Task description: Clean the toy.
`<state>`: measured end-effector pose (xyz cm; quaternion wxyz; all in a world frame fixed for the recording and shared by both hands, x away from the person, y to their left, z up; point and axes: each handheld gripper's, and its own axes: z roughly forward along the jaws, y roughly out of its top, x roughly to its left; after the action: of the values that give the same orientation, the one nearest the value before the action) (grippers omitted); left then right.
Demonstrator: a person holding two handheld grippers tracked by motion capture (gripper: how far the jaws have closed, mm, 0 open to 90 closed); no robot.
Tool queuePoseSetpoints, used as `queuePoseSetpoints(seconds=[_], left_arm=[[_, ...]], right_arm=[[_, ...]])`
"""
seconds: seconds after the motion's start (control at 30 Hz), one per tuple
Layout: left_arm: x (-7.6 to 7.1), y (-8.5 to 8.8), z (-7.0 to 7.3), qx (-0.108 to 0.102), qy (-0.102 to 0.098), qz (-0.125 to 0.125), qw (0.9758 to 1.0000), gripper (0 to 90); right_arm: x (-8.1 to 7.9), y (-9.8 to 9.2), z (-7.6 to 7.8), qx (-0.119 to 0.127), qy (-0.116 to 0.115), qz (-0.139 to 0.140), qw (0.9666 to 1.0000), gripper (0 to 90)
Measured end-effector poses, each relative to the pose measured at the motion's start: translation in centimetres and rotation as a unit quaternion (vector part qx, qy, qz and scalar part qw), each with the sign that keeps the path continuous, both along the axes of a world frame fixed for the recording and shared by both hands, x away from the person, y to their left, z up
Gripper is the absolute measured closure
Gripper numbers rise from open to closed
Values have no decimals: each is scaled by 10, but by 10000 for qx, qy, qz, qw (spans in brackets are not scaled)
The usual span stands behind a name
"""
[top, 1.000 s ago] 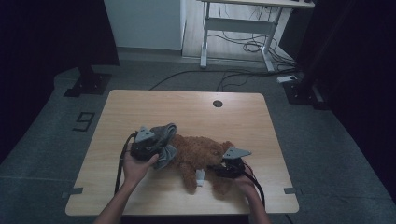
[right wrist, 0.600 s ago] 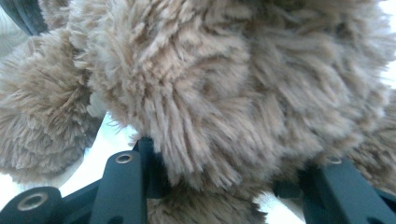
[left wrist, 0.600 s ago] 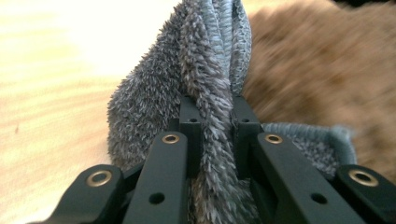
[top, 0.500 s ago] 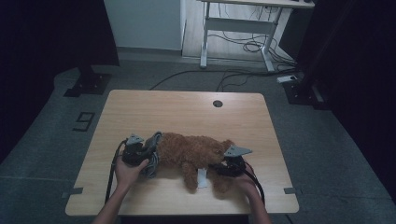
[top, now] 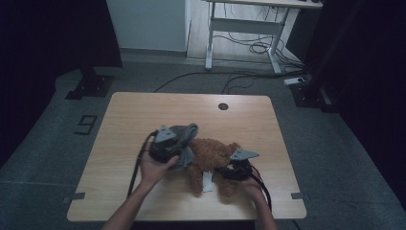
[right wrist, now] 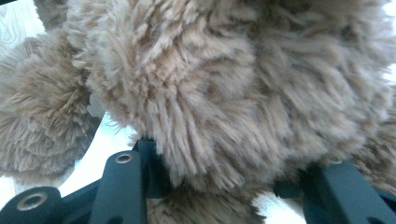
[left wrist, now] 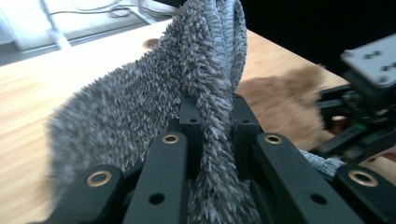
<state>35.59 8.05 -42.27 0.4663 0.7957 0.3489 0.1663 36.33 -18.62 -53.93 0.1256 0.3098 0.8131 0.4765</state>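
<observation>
Looking down from the high view, a brown teddy bear point(top: 213, 160) lies on the wooden surface point(top: 143, 115), near the person's edge. The left tool point(top: 167, 143) holds a fuzzy grey cloth point(top: 184, 136) beside the bear's head. A moment ago this tool was lower and more to the left; now it has come up and closer to the bear, so the cloth may be going onto it. The right tool point(top: 234, 170) has not moved.

From the left tool view, the jaws are squeezed tight on the grey cloth point(left wrist: 187, 93).

From the right tool view, the jaws hug a furry part of the bear point(right wrist: 233, 93).
</observation>
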Motion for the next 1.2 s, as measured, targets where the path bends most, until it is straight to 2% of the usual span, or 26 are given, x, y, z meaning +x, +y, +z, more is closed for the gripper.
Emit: queuePoseSetpoints(seconds=[0.1,0.17,0.2,0.23,0.3,0.37,0.43,0.6,0.73,0.8,0.83,0.87,0.97,1.1,1.17,1.2], left_arm=[[7,-41,-7,80,195,-291,9994,790],[10,-71,-20,340,307,-480,9978,789],[11,-78,-25,483,295,-496,9972,788],[12,-86,-33,630,192,-468,9967,788],[13,-86,-36,552,186,-431,9974,789],[14,-79,-35,466,249,-398,9978,790],[15,-72,-34,438,291,-380,9979,791],[11,-54,-32,590,173,-211,9979,792],[11,-26,-30,669,113,64,9977,791],[11,-6,-31,577,149,176,9981,791],[11,7,-32,376,214,225,9988,791],[10,14,-33,265,247,244,9990,792],[1,36,-34,60,190,335,9992,792],[-6,62,-32,23,17,650,9979,791],[-4,75,-34,-14,77,794,9968,791],[-2,84,-37,-2,141,934,9955,791]], right_arm=[[-1,0,0,6,-2,-13,10000,497],[-1,0,0,4,-10,-8,10000,496],[-2,0,0,-5,-16,-22,10000,497],[-2,0,-1,-4,-10,-22,10000,497],[-1,-1,-3,-21,96,-57,9999,495],[0,-3,-5,133,135,-42,9998,495],[-1,-1,-4,72,51,-40,10000,496],[-3,1,-3,2,2,-47,10000,496],[-3,1,-2,-97,-57,-43,9999,496],[-2,0,-2,-101,-57,-45,9999,497],[-2,0,-2,-113,-67,-40,9999,497],[-2,0,-1,-142,-102,-29,9998,497],[-3,3,0,-269,-193,-35,9994,498],[-3,2,0,-261,-172,-47,9995,499],[-3,2,0,-254,-171,-46,9995,499],[-2,2,0,-253,-172,-46,9995,500]])
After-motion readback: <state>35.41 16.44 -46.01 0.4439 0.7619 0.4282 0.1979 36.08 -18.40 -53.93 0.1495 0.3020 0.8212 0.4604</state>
